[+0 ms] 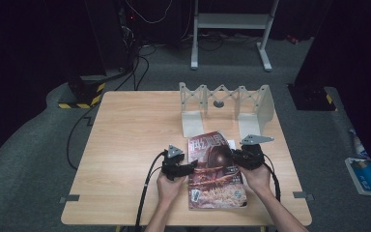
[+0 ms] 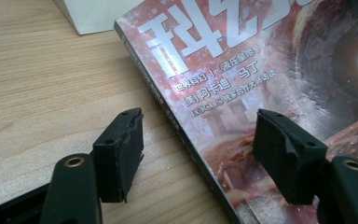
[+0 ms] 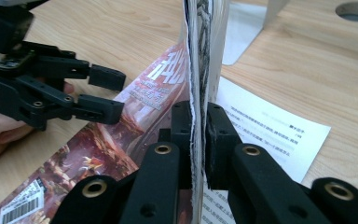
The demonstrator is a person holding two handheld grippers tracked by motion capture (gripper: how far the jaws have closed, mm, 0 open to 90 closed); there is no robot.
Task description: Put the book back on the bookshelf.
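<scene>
A magazine (image 1: 216, 174) with a reddish cover and large white characters lies on the wooden table (image 1: 130, 140) near its front edge. My left gripper (image 1: 191, 167) is open at the magazine's left side. In the left gripper view its jaws straddle the spine of the magazine (image 2: 242, 70), one pad over bare wood and one over the cover, neither pressing. My right gripper (image 3: 198, 126) is shut on the right edge of the magazine (image 3: 199, 42), where the pinched pages stand up on edge between the pads. The left gripper (image 3: 114, 93) appears across the cover in the right gripper view.
A white metal folding rack (image 1: 222, 104) stands on the table just behind the magazine. A printed white sheet (image 3: 270, 135) lies under the magazine's right side. Cables, a black and yellow striped block (image 1: 84, 94) and a white frame stand on the floor beyond.
</scene>
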